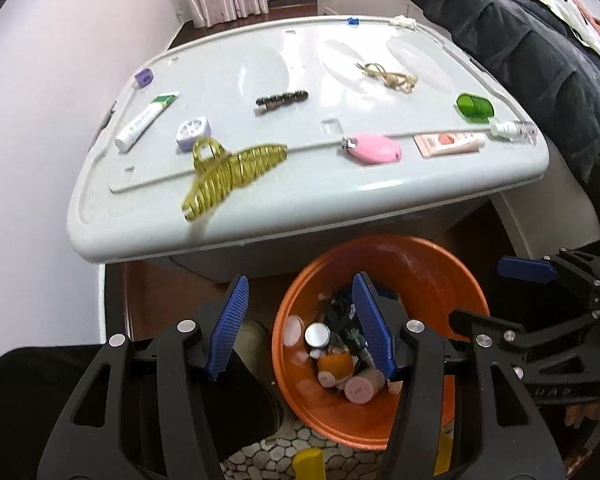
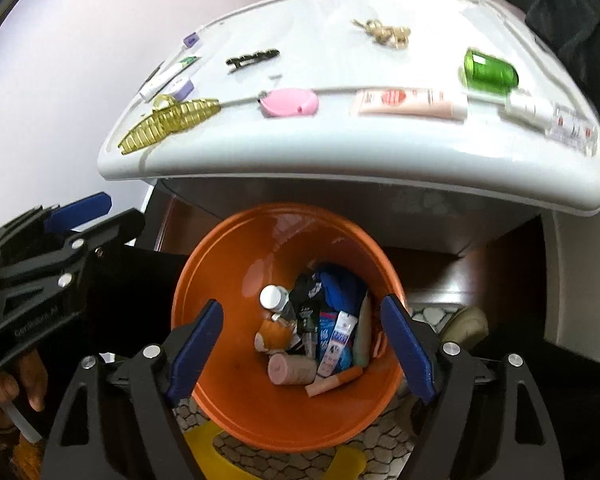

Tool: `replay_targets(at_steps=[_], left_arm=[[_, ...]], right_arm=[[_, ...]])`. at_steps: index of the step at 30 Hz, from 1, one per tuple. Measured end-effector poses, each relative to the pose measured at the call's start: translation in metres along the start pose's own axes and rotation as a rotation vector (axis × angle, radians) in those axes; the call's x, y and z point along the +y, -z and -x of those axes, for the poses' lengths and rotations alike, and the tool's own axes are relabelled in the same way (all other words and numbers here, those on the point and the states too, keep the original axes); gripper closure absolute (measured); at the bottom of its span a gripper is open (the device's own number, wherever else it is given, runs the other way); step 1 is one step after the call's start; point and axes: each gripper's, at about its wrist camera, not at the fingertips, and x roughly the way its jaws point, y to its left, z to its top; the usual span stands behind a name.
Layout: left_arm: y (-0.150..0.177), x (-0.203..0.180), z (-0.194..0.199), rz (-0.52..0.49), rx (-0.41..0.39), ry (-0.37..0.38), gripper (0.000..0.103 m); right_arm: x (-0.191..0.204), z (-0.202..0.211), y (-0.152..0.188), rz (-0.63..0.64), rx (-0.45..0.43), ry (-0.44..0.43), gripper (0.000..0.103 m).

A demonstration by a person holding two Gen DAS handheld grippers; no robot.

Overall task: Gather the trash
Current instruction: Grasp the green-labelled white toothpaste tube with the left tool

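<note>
White lid-topped table (image 2: 340, 168) at 12 o'clock; orange bin (image 2: 220, 256) below, mouth upward, trash-filled. Left gripper (image 1: 300, 320), right gripper (image 2: 304, 344) spread, empty.

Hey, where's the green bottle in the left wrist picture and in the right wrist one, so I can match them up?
Left wrist view: green bottle lies at the right of the white lid, behind the peach tube.
Right wrist view: green bottle lies upper right, again just behind the peach tube.
Shared landmark: the orange bin below the lid's near edge.
</note>
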Motion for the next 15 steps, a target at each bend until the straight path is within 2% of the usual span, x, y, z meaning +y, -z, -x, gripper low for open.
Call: replay_targets(at_steps=[4, 6, 10, 13, 15], left_arm=[[-0.013, 0.007, -0.001, 0.023, -0.022, 0.012, 0.049], [-0.020, 0.012, 0.000, 0.040, -0.040, 0.016, 0.049], [-0.038, 0.027, 0.004, 0.088, -0.097, 0.030, 0.049], [-0.045, 0.034, 0.008, 0.102, -0.145, 0.010, 0.045], [-0.046, 0.039, 0.009, 0.104, -0.161, -0.004, 0.044]], right_arm=[[0.003, 0.017, -0.019, 0.033, -0.044, 0.008, 0.023], [0.002, 0.037, -0.043, 0.051, -0.104, 0.024, 0.023], [-0.005, 0.069, -0.101, 0.096, -0.235, 0.109, 0.011], [-0.011, 0.062, -0.151, 0.163, -0.281, 0.204, 0.011], [-0.015, 0.037, -0.176, 0.208, -0.243, 0.250, 0.013]])
